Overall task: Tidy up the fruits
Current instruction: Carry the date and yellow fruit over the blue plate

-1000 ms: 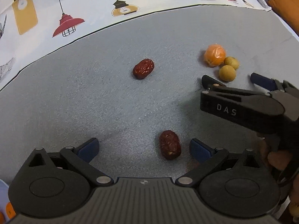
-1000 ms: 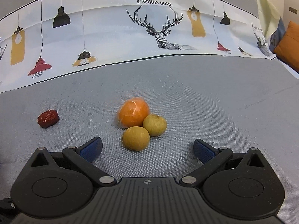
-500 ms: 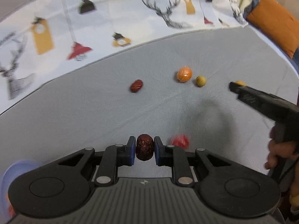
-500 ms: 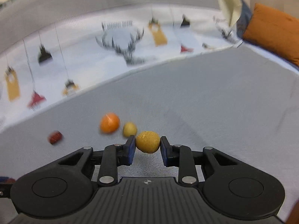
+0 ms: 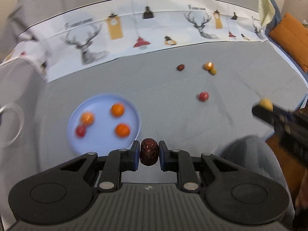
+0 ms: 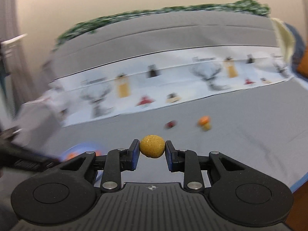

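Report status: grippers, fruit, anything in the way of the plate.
Left gripper shut on red date. Right gripper shut on yellow fruit. Blue plate holds four fruits. Nothing seen blocking it.

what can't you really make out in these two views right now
- Blue plate, right wrist view: mostly hidden behind the left gripper and blurred, so its fruit cannot be counted.
- Small red fruit, right wrist view: motion blur hides its kind.
- Red fruit on the plate, left wrist view: too blurred to identify.
- Right gripper, left wrist view: blurred and cut by the edge; only its yellow fruit shows.
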A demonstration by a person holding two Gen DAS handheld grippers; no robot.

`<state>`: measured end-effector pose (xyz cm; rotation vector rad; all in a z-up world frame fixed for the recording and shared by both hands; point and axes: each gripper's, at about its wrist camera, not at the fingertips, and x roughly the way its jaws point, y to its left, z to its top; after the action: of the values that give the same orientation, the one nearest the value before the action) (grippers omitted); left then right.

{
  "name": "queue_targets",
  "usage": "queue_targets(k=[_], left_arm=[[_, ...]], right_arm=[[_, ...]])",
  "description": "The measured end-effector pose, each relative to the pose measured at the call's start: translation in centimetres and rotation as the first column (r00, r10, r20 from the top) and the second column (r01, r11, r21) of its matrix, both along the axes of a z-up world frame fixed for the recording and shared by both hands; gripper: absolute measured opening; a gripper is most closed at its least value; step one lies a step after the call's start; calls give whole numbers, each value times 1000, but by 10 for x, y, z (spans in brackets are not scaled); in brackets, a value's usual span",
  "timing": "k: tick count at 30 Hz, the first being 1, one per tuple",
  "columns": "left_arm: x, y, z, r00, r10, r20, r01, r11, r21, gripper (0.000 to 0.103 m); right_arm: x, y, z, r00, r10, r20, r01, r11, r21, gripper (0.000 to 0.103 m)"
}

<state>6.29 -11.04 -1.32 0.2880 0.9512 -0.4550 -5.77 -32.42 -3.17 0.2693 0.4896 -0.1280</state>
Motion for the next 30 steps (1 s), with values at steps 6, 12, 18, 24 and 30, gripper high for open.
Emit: queue_targets(k=[6, 12, 18, 24, 30], left_arm=[[-54, 43, 14, 999, 33, 18, -33, 999, -42, 22], [-83, 64, 32, 997, 39, 69, -33, 996, -82, 22], [-100, 71, 44, 995, 33, 93, -22, 993, -114, 22], [-105, 69, 48, 994, 22, 110, -8, 992, -125, 22], [-102, 70, 47, 994, 26, 107, -13, 992, -125, 22]], right_arm=[[-58, 64, 18, 994, 106, 29, -104, 993, -62, 30], [-81, 91, 36, 986, 150, 76, -140, 983, -120, 30], [-94, 104, 44, 980, 176, 95, -160, 975, -156, 30], [-98, 105, 47, 981, 165, 100, -148, 975, -163, 30], [-96, 105, 45, 982, 163, 99, -146, 976, -159, 30]])
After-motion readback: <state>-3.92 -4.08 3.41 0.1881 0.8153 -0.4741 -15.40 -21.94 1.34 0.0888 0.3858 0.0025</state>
